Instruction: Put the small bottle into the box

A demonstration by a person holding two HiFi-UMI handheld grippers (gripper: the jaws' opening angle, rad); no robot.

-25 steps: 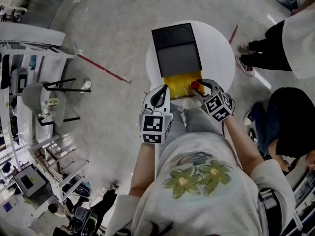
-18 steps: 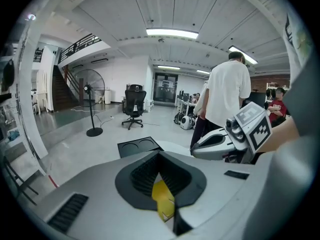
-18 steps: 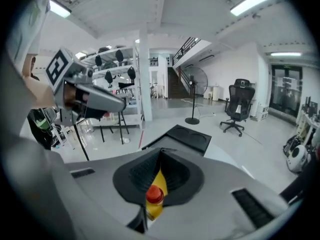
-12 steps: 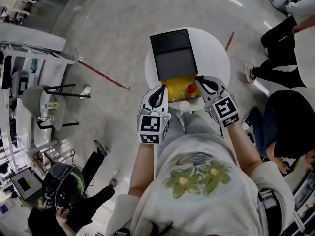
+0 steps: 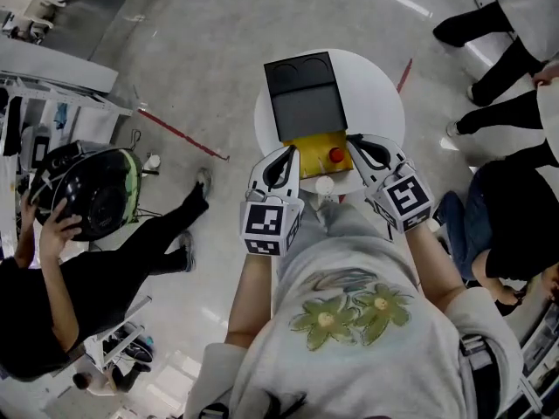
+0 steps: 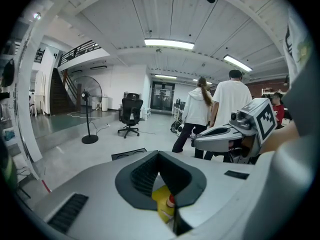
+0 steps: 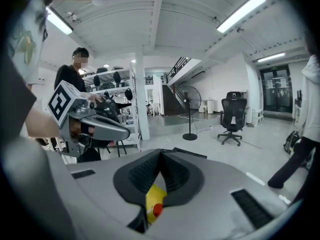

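On the round white table [image 5: 377, 94] a box stands open, its black lid [image 5: 306, 90] at the far side and its yellow inside [image 5: 313, 147] toward me. The small bottle's red cap [image 5: 336, 155] shows on the yellow part, apart from both grippers. It also peeks below the pads in the left gripper view [image 6: 171, 201] and in the right gripper view [image 7: 157, 210]. My left gripper [image 5: 292, 154] is shut and empty at the box's near left corner. My right gripper [image 5: 352, 143] is shut and empty just right of the cap.
A small white round object [image 5: 325, 186] sits at the table's near edge between the grippers. A person holding a dark helmet [image 5: 92, 190] stands on the floor at the left. Other people [image 5: 507, 24] stand to the right of the table.
The right gripper let go of the red-capped bottle, shut and drew slightly right. The bottle stays on the yellow part. A person with a helmet walked in at the left.
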